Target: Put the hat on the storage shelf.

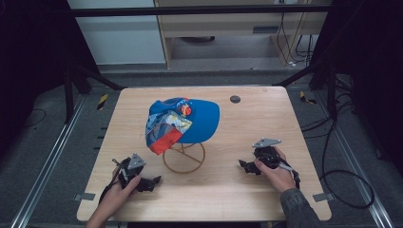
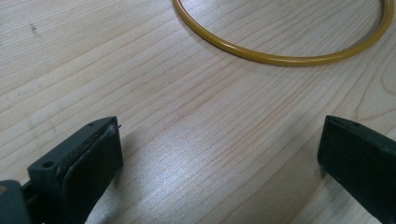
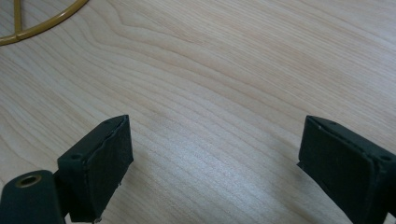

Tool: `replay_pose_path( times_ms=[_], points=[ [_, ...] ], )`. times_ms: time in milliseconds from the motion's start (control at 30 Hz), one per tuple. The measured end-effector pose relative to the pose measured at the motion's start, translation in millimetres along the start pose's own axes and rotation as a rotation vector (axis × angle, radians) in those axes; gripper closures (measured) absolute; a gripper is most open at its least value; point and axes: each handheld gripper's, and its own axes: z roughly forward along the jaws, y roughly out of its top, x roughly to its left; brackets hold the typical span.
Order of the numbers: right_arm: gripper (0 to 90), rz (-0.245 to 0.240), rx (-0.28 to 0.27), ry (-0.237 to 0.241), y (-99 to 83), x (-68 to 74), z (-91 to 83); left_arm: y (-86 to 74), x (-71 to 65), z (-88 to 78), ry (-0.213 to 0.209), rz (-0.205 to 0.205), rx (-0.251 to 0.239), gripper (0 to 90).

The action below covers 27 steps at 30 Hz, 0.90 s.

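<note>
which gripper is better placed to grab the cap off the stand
Left, by a small margin. The left gripper sits open near the stand's yellow ring base, below the cap's patterned side. The right gripper, also open, is farther off across bare table.

The left gripper [image 2: 219, 154] hangs low over the wooden table [image 2: 187, 116], jaws wide apart. A yellow ring [image 2: 280, 58] lies ahead.

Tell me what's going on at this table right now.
A person holds the left gripper and the right gripper low over the wooden table, both open and empty. Between them, a blue cap sits on a yellow wire stand, untouched by either gripper.
</note>
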Motion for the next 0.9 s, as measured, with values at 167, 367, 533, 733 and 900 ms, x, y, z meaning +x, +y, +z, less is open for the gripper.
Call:
replay_pose_path(
  times_ms=[167,367,533,733,900],
  points=[
    [9.5,0.014,-0.004,0.006,-0.6,2.4,2.8,0.0,0.0,0.0,0.0,0.0,0.0,0.0],
    [9.2,0.016,-0.003,0.009,-2.4,5.2,6.4,0.0,0.0,0.0,0.0,0.0,0.0,0.0],
    [8.7,0.024,-0.004,0.005,-4.5,6.9,8.4,0.0,0.0,0.0,0.0,-0.001,0.0,0.0],
    [8.1,0.025,-0.015,-0.008,-6.0,8.6,9.1,0.0,-0.1,0.0,0.0,-0.001,0.0,0.0],
    [7.6,-0.001,-0.027,-0.044,-9.0,13.0,10.2,0.0,-0.1,0.0,-0.001,-0.001,0.0,0.0]
  ],
)
